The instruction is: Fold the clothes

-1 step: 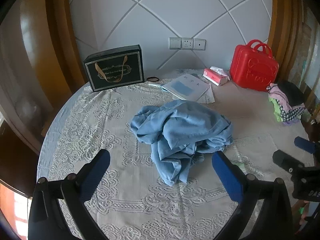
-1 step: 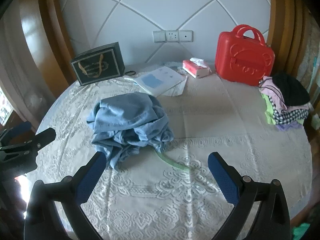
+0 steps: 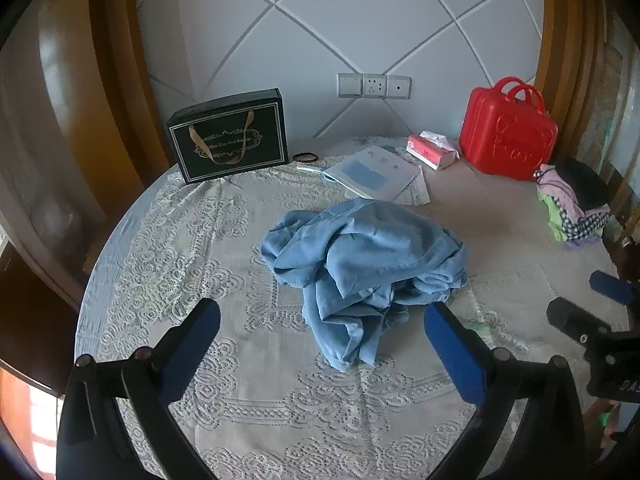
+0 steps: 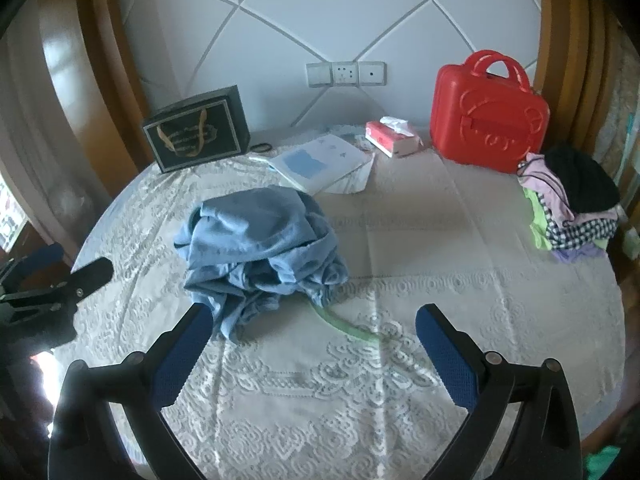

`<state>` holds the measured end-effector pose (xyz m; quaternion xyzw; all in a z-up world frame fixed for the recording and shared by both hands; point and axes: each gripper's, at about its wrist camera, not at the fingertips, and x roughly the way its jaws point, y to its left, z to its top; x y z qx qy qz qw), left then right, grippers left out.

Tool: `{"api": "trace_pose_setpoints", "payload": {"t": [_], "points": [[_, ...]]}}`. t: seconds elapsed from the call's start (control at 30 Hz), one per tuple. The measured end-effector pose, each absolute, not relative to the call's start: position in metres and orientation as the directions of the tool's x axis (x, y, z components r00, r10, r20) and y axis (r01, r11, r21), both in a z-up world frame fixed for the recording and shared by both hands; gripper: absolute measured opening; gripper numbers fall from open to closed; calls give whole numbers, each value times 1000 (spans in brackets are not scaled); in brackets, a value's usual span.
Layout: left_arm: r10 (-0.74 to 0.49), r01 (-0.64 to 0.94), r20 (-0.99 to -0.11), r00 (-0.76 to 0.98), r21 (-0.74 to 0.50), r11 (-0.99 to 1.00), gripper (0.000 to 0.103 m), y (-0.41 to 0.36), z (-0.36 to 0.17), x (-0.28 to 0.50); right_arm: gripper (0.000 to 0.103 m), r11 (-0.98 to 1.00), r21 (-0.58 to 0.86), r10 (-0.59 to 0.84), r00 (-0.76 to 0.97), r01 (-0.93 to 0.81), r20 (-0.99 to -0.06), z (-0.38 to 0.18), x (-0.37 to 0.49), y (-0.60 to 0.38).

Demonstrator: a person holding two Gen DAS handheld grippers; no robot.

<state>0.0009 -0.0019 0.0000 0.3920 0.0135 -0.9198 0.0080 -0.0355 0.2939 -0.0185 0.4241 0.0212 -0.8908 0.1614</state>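
Clearly nothing folded yet: blue garment (image 3: pixel 362 276) crumpled in a heap near the middle of the round table (image 3: pixel 168 264), flat on the lace cloth. Left gripper (image 3: pixel 322 344) spread wide, empty, hovering just near the heap; right gripper (image 4: pixel 310 344) also spread wide, empty, to the right of it. Still to spread out, then fold. Far behind, papers (image 3: pixel 376 174), black gift box (image 3: pixel 230 140), tissue pack (image 3: pixel 432 150), red case (image 3: pixel 508 132); at far right a pile of clothes (image 3: pixel 572 208). Green strip (image 4: pixel 348 326) under the heap's near edge, perhaps catching.
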Motion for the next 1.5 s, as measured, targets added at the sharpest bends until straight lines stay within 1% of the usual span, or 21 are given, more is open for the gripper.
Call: {"api": "trace_pose_setpoints", "payload": {"t": [0.1,0.17,0.27,0.33,0.77,0.93,1.5], "points": [[-9,43,-726,-688,-28,-999,103,-9,0,3,103,-947,90,-262,-583,307,-769,-20,-38,292],[-19,42,-759,-651,-10,-999,103,-13,-2,-8,103,-945,93,-268,-577,313,-772,-17,-44,289],[-48,54,-743,-668,16,-998,103,-9,-4,-7,103,-945,95,-272,-589,314,-761,-16,-44,288],[-44,52,-745,-666,13,-999,103,-11,-5,-10,103,-944,94,-274,-596,315,-755,-17,-43,287],[-34,39,-747,-664,11,-999,103,-20,-10,-19,103,-947,92,-262,-572,309,-777,-21,-55,282],[-60,61,-743,-667,26,-998,103,-20,-11,-20,103,-948,89,-257,-569,305,-781,-22,-57,281],[-32,46,-752,-658,2,-999,103,-21,-15,-26,103,-954,75,-234,-566,290,-791,-25,-62,277]]}}
